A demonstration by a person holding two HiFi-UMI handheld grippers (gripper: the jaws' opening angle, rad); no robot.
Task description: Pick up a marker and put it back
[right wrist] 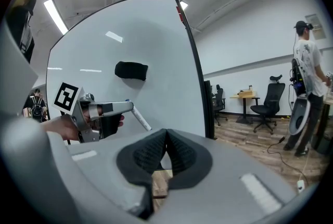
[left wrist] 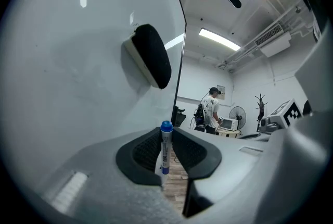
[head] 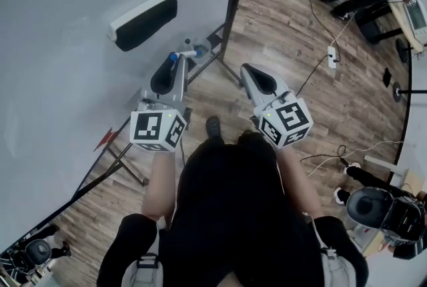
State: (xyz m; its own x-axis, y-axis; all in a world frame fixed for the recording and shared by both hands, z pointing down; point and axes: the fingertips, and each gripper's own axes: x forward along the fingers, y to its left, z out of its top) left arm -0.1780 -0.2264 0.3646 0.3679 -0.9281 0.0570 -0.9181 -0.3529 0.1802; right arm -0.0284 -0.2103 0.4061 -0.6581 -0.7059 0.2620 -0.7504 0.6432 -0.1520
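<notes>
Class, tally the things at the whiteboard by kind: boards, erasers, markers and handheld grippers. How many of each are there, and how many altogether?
whiteboard: 1
eraser: 1
marker: 1
grippers: 2, the left gripper and the right gripper
Total: 5

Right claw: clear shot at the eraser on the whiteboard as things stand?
Probably yes. The eraser sits on bare whiteboard with nothing in front; the left claw, shut on the marker, is lower, beside the line. The right claw is shut and empty.
</notes>
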